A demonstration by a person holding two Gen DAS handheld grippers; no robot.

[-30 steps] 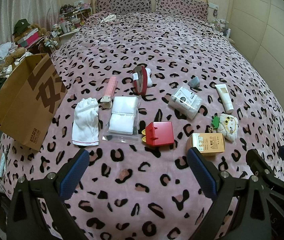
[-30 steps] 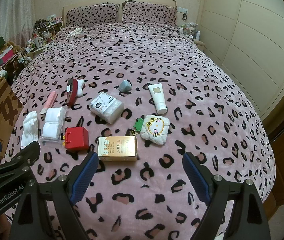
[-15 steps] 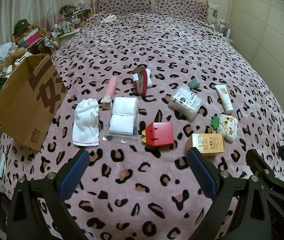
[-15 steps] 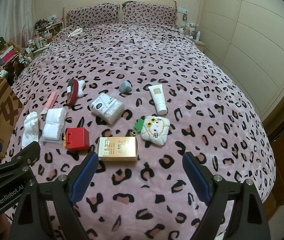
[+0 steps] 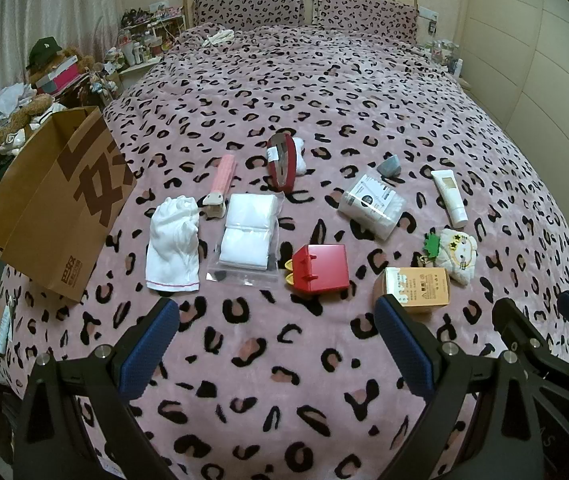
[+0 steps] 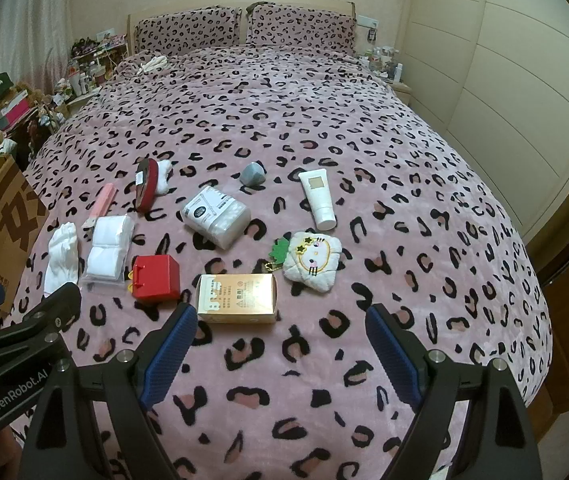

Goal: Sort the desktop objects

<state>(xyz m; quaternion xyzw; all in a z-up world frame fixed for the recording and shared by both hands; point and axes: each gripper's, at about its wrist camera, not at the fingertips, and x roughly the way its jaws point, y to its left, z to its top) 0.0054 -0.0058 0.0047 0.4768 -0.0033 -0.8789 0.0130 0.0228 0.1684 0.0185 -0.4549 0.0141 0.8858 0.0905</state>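
Small objects lie on a pink leopard-print bed (image 5: pixel 324 92): a white glove (image 5: pixel 172 248), a bag of white pads (image 5: pixel 248 236), a pink stick (image 5: pixel 222 178), a red case (image 5: pixel 282 164), a red box (image 5: pixel 320 268), a cotton-swab pack (image 5: pixel 372 204), a grey object (image 5: pixel 390 166), a white tube (image 5: pixel 450 198), a cat pouch (image 5: pixel 458 254) and a gold box (image 5: pixel 416 290). My left gripper (image 5: pixel 276 336) is open and empty, in front of the red box. My right gripper (image 6: pixel 280 340) is open and empty, just in front of the gold box (image 6: pixel 238 298).
A brown paper bag (image 5: pixel 56 204) stands open at the bed's left edge. Cluttered shelves and soft toys (image 5: pixel 44 80) fill the left side of the room. A wardrobe wall (image 6: pixel 504 80) runs along the right. Pillows (image 5: pixel 304 4) lie at the headboard.
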